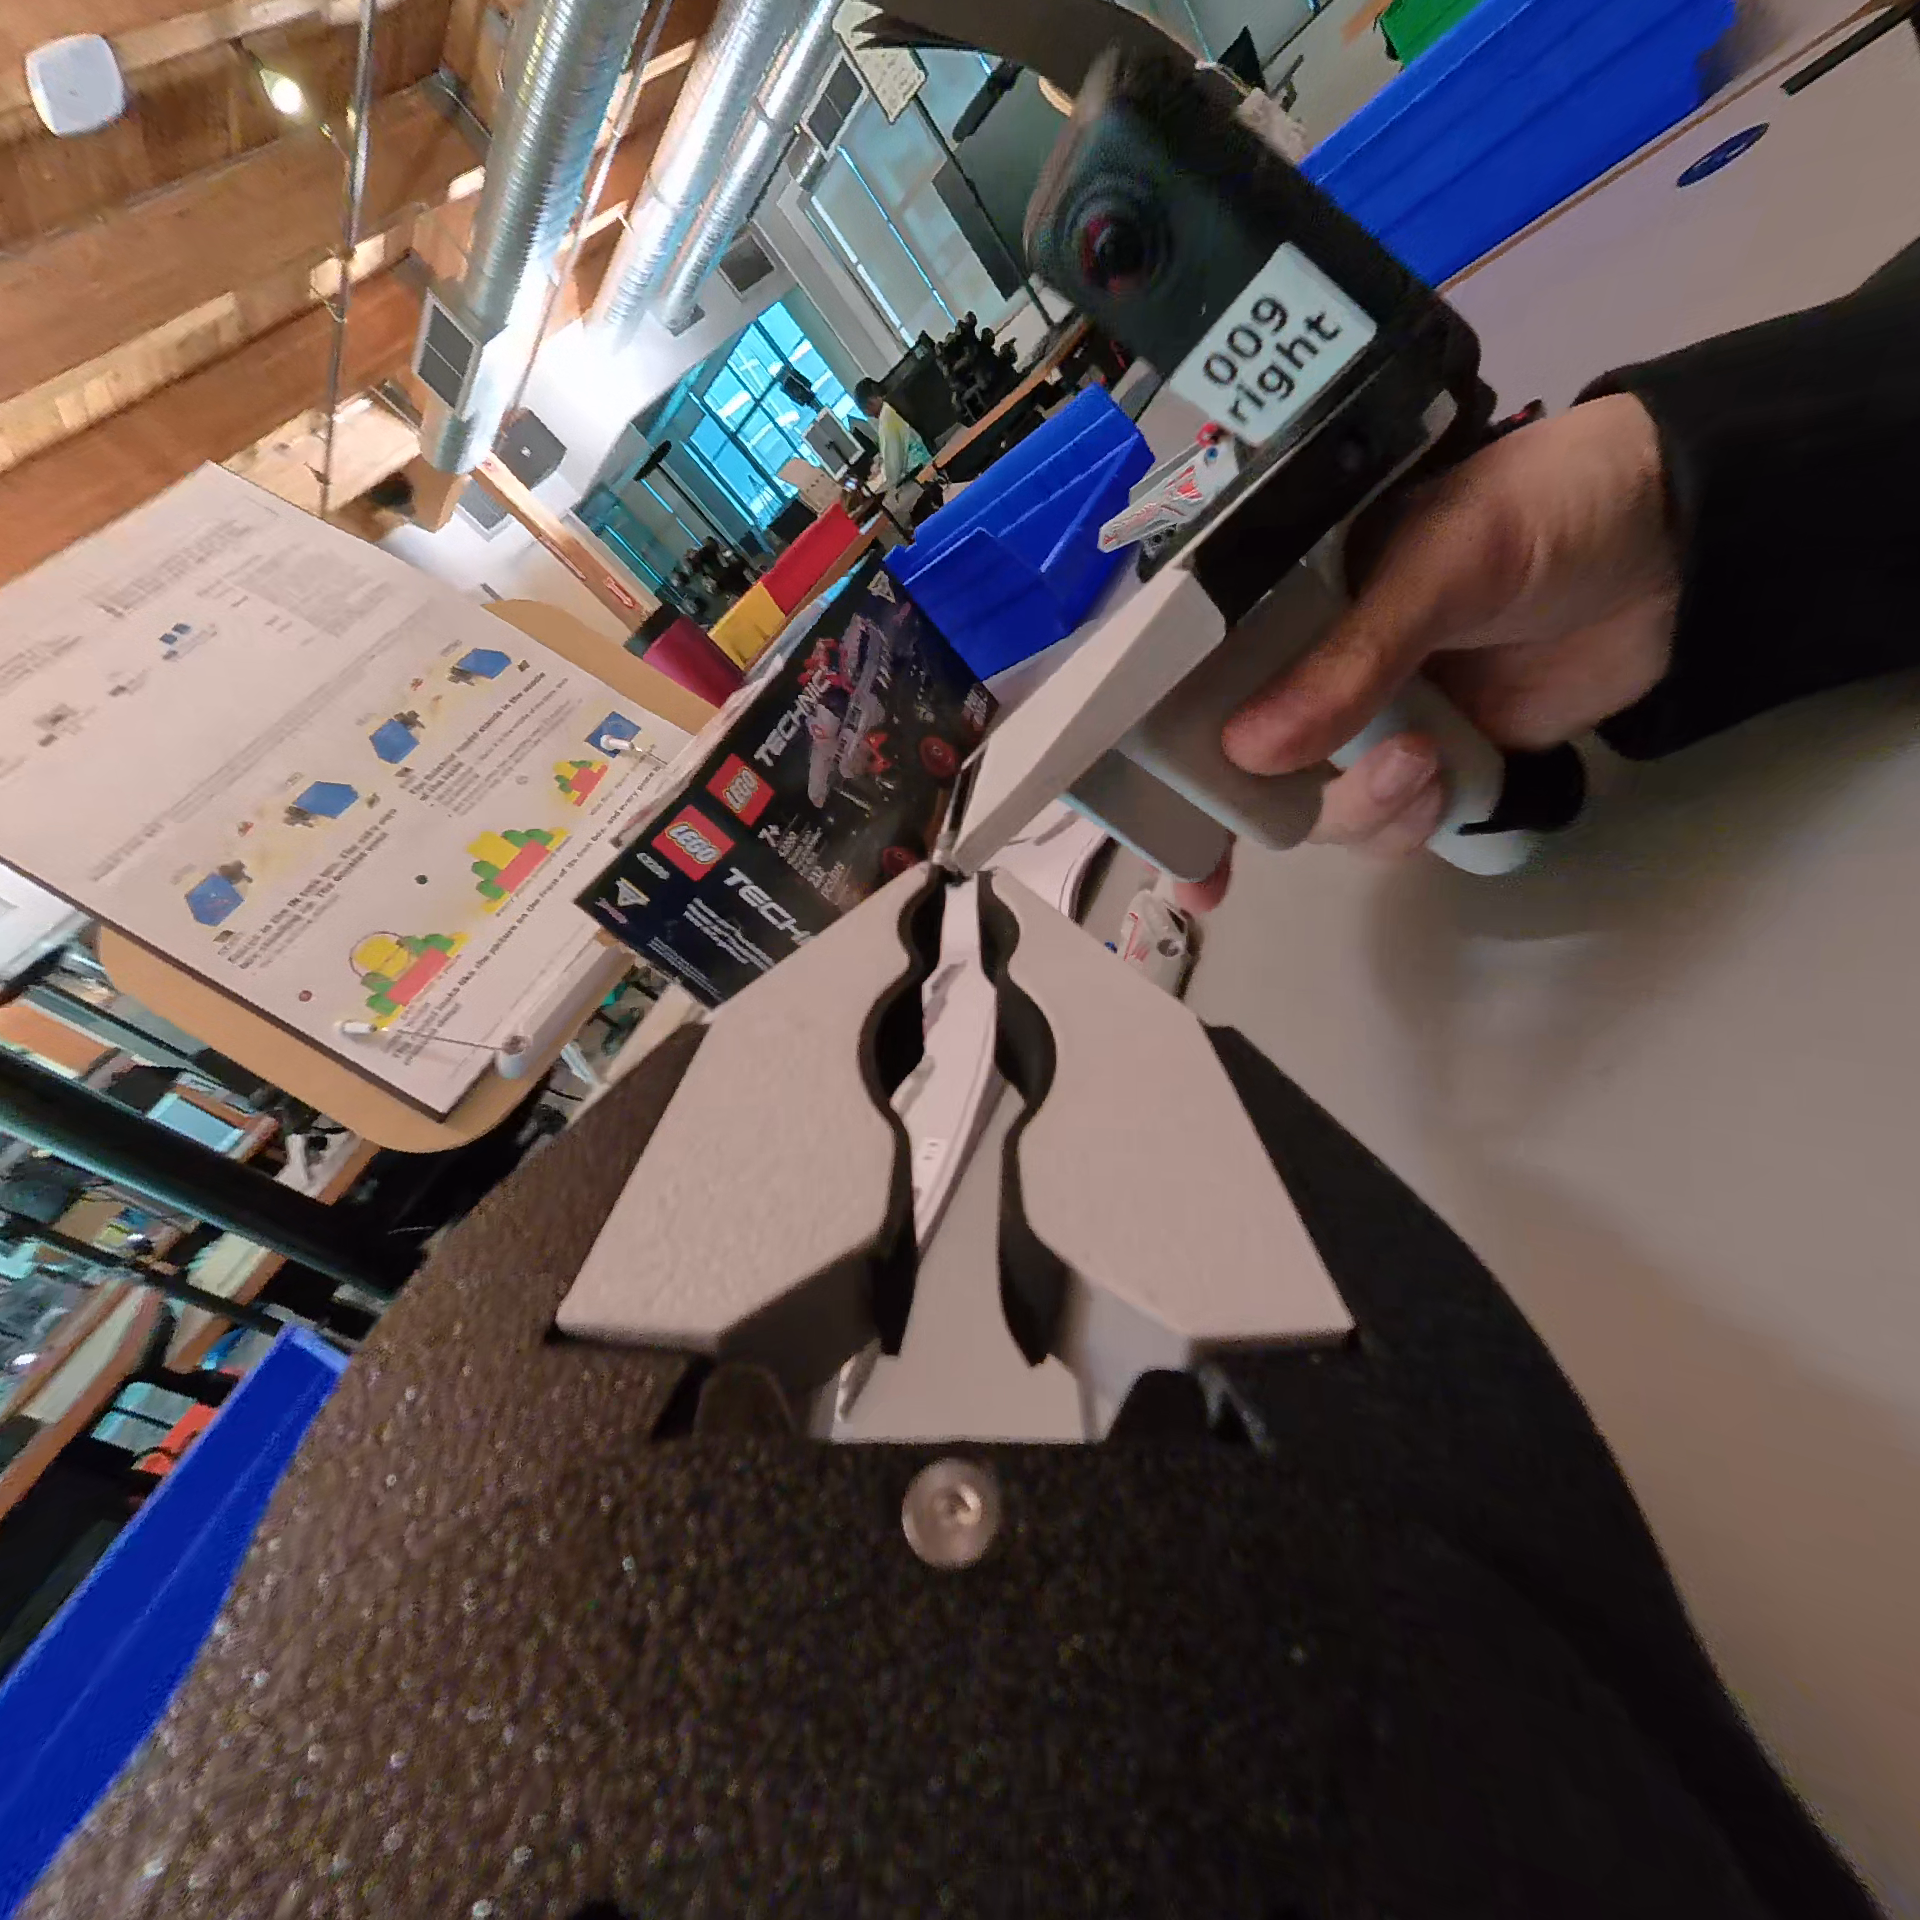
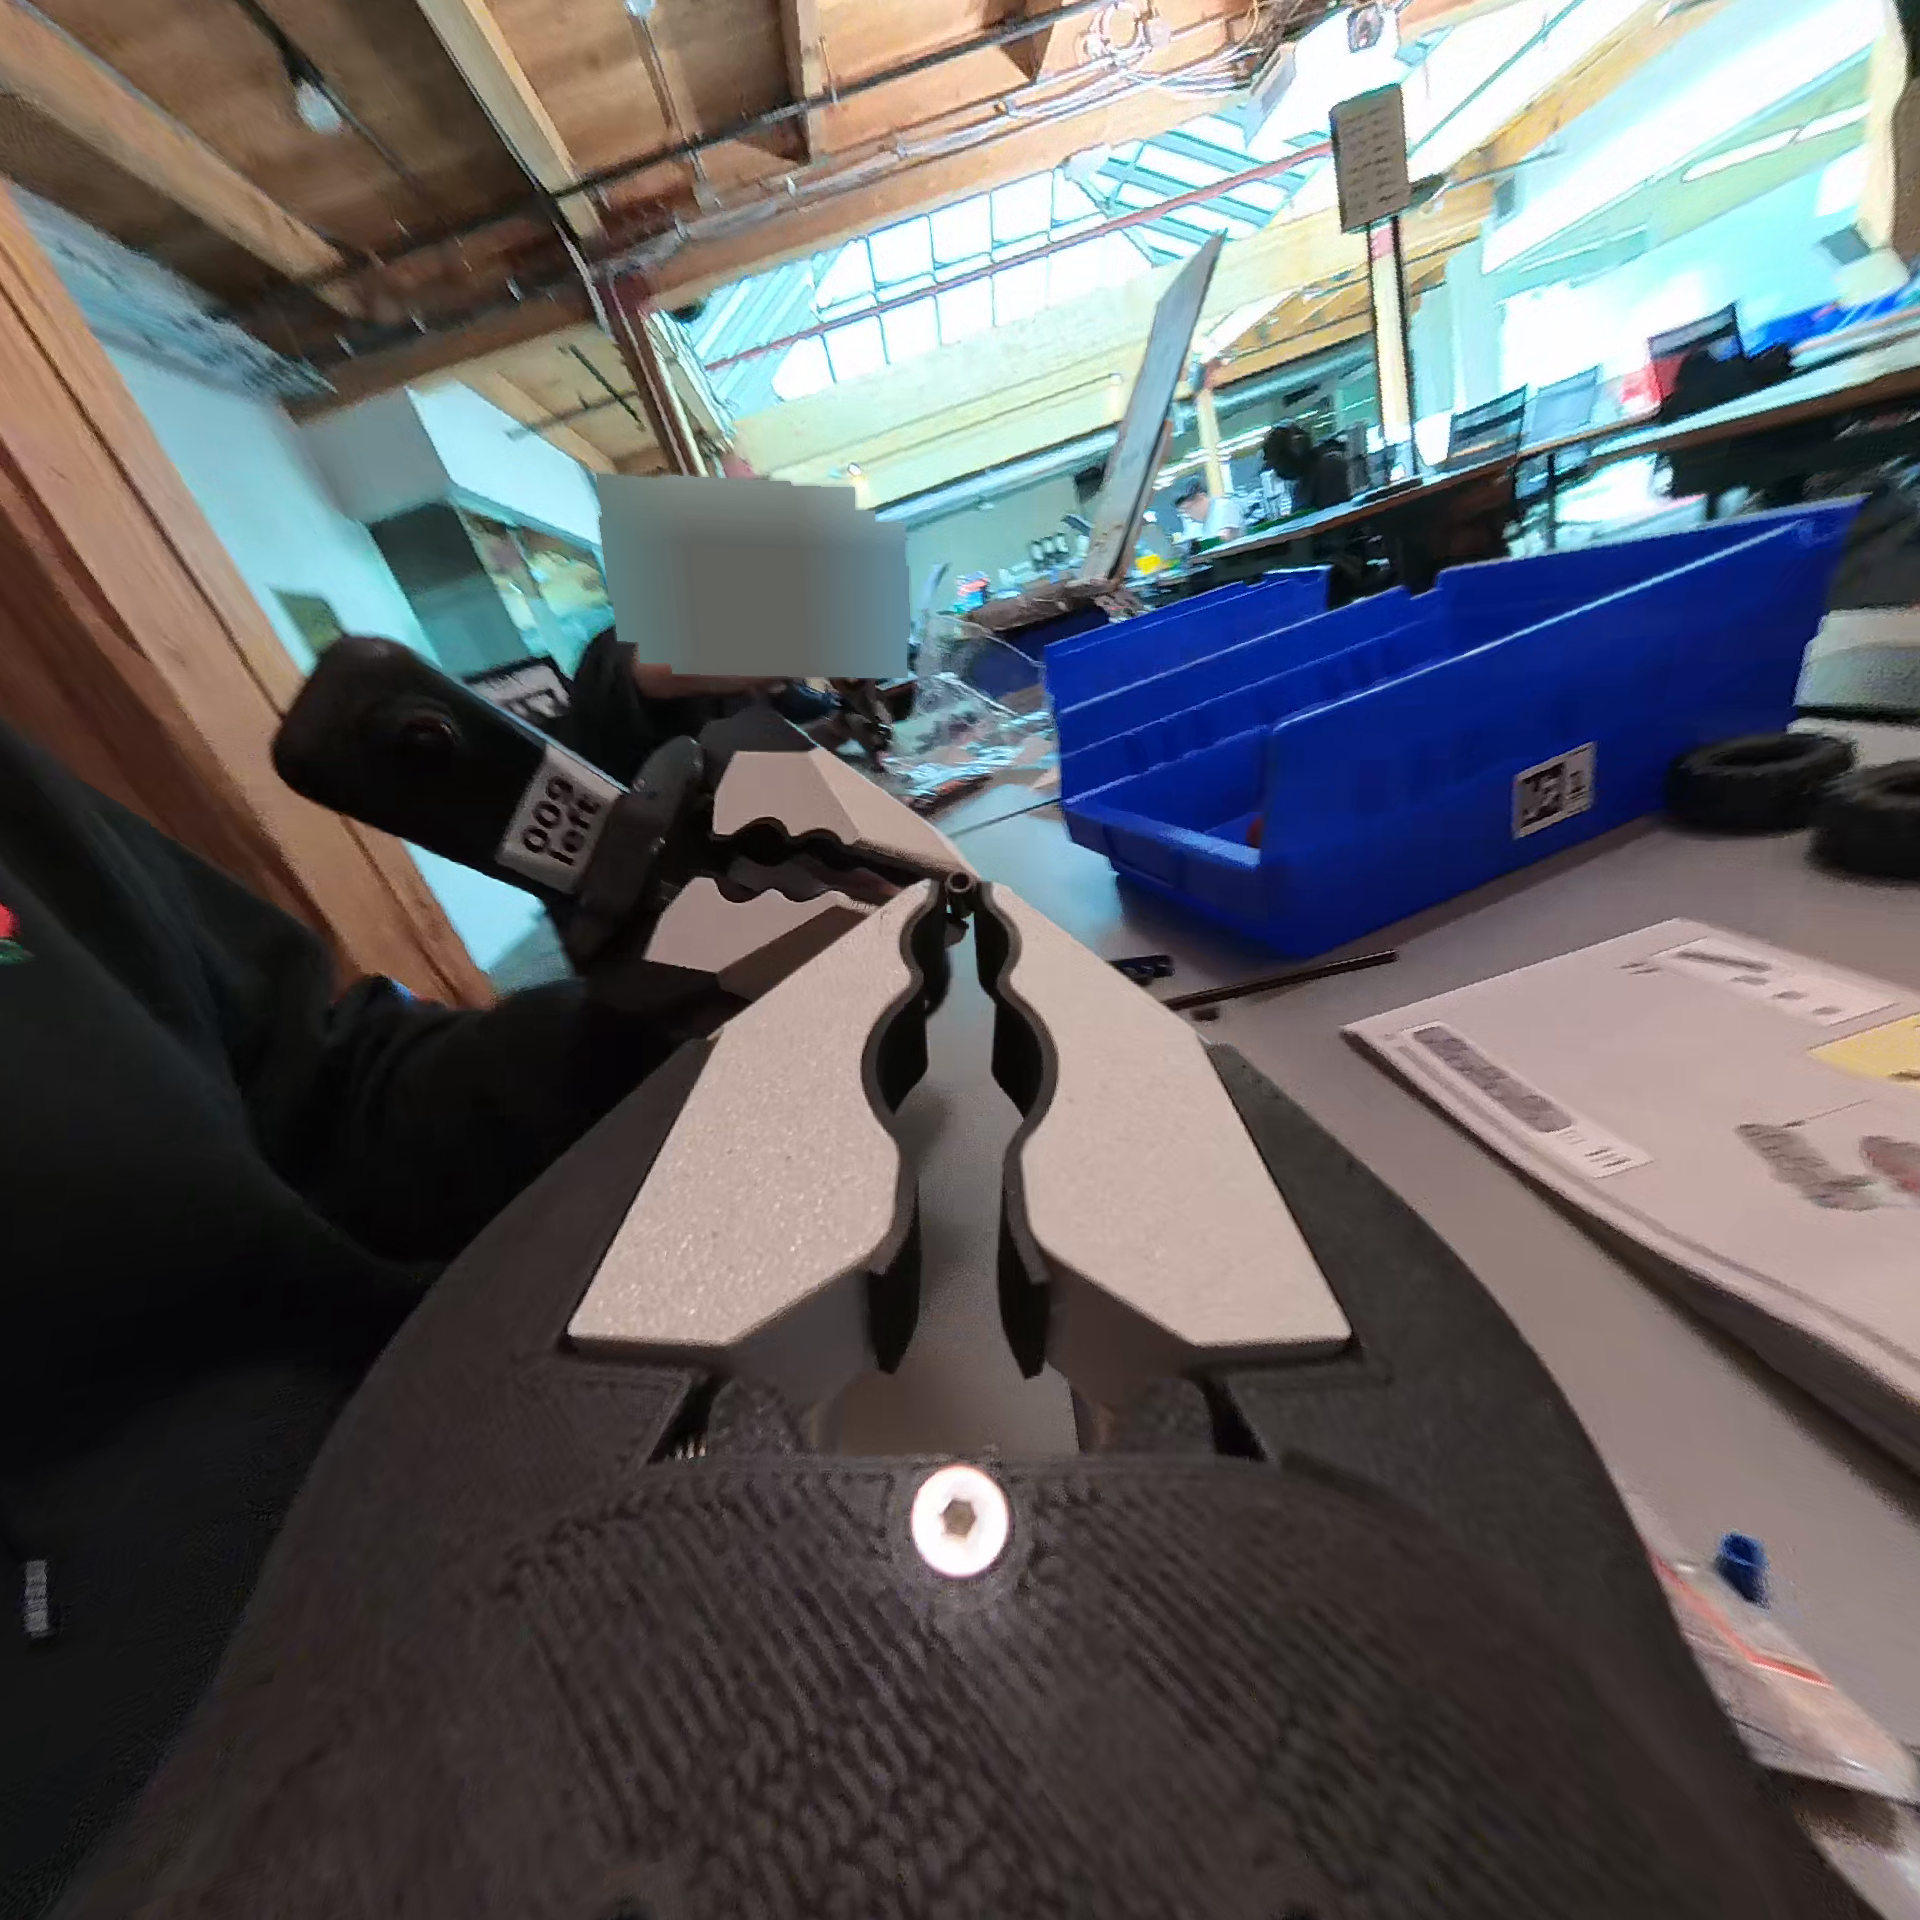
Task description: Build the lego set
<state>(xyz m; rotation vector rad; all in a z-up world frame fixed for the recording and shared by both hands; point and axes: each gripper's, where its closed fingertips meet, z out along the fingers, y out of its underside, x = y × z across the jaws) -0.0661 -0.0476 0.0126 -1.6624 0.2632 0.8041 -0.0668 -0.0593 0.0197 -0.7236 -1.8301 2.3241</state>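
Two grippers tip to tip, left fingers [image 1: 878,1049] clamping white piece [image 1: 956,1049], right fingers [image 2: 1049,1060] pinching black pin [image 2: 958,896], blue bin [image 2: 1382,769] contents unclear.

The bin [image 2: 1434,727] stands behind the booklet [image 2: 1683,1122]; tyres [image 2: 1761,781] lie right of the bin.

Workshop room, timber ceiling beams [image 2: 208,187] overhead. Silver ducts [image 1: 540,197] run below the beams. Gridded windows [image 2: 935,281] far behind the grey tabletop [image 2: 1558,914], daylight coming through. Further desks [image 2: 1714,416] beside the windows. Wooden post [image 2: 125,623] left of the tabletop.
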